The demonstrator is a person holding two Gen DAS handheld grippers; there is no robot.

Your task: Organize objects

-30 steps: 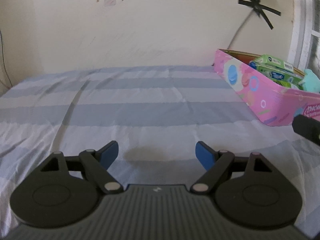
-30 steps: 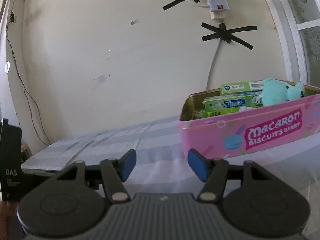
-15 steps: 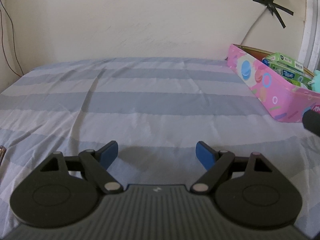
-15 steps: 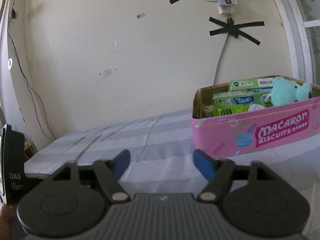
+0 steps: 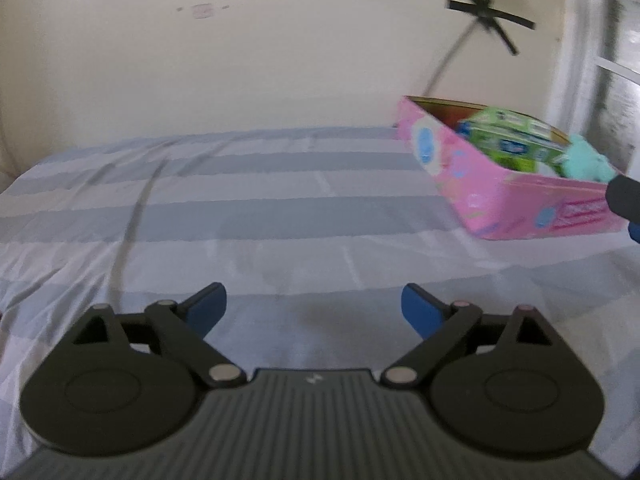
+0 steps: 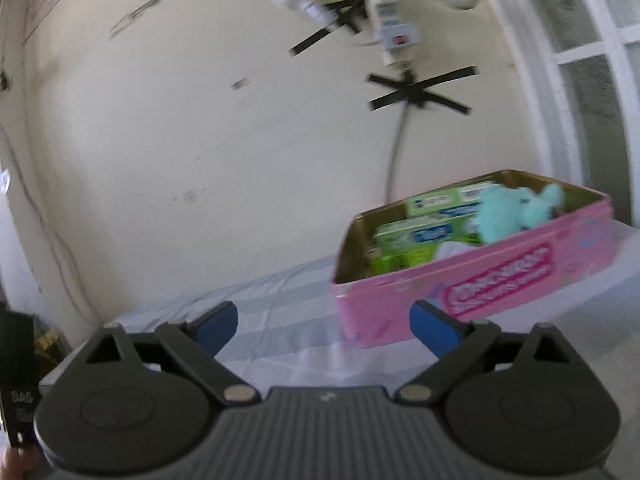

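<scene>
Plainly both tongs hang released: the left gripper (image 5: 314, 304) and right gripper (image 6: 324, 326) have just spread their blue pads with nothing between them. Ahead on the striped sheet (image 5: 240, 216) sits an open pink biscuit tin (image 6: 472, 280), holding green cartons (image 6: 416, 236) and a teal plush toy (image 6: 516, 212).
</scene>
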